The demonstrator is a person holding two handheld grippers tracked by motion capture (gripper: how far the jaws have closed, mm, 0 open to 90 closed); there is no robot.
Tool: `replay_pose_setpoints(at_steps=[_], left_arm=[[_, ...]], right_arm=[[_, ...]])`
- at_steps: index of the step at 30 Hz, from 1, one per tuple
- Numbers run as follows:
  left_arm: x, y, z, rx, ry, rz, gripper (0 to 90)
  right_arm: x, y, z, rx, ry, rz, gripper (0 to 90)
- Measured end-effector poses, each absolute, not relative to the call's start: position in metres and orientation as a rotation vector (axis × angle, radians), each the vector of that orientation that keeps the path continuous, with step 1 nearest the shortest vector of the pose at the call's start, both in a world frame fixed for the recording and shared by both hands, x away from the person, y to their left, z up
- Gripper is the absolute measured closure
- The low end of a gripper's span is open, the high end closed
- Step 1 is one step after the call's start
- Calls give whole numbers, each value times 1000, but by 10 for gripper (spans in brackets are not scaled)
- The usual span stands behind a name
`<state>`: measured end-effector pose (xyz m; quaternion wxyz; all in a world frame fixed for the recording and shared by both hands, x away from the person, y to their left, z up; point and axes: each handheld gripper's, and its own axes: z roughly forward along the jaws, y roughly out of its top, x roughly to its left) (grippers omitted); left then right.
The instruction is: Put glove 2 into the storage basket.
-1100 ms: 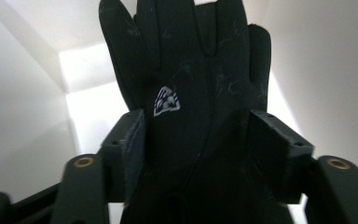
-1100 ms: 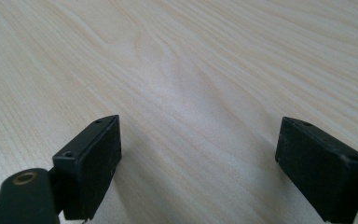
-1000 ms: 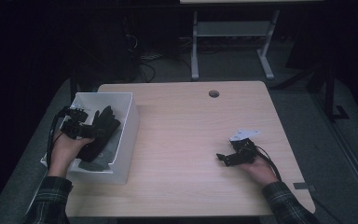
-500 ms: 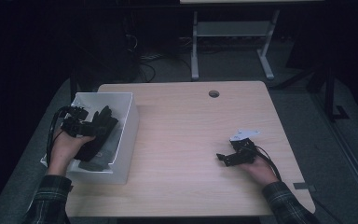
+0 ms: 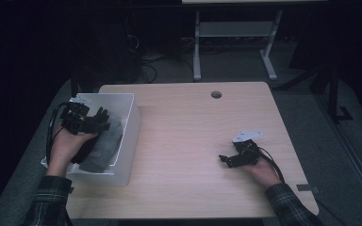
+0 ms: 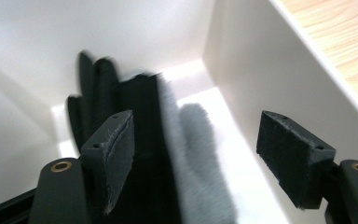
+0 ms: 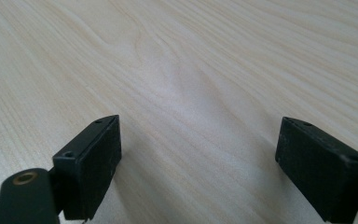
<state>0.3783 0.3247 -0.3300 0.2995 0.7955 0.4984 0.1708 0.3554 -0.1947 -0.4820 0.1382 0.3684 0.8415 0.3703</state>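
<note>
A white bin (image 5: 128, 123) stands on the left part of the wooden table (image 5: 193, 136). In it lie a grey glove (image 5: 104, 145) and a black glove (image 5: 81, 154). My left gripper (image 5: 102, 124) hangs over them inside the bin. Its jaws have just been opening and stand wide apart. In the left gripper view the black glove (image 6: 98, 88) and the grey glove (image 6: 200, 186) lie below the left gripper (image 6: 198, 133), with neither pad pressing on them. My right gripper (image 5: 224, 160) rests low on the table at the right. It is open over bare wood (image 7: 182, 84) in the right gripper view.
A round cable hole (image 5: 216, 94) sits near the table's far edge. Behind the table stand a white desk frame (image 5: 235, 33) and loose cables (image 5: 146, 56) on the dark floor. The bin's right wall (image 6: 279, 60) rises close beside the left gripper.
My left hand has lifted a little above the gloves in the bin. The right hand has stayed where it was.
</note>
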Motion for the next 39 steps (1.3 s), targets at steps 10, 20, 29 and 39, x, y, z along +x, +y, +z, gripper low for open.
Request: replay_pose_setpoints(at_steps=[10,20,29,39], left_arm=[[377,297,-316,2087,1238,413,274],[376,252,-304,2089,1119,360,274],[373,208,-309,2090,1037,308,274],[362,168,-331,2112,975,255,274]], right_arm=[[355,-195,-482,1065,2434,1071,142],[355,-195,-482,1060,2439,1072,142],[355,-194,-482,1054,2443,1074,142],[355,-194,-482,1051,2446,1070,142]])
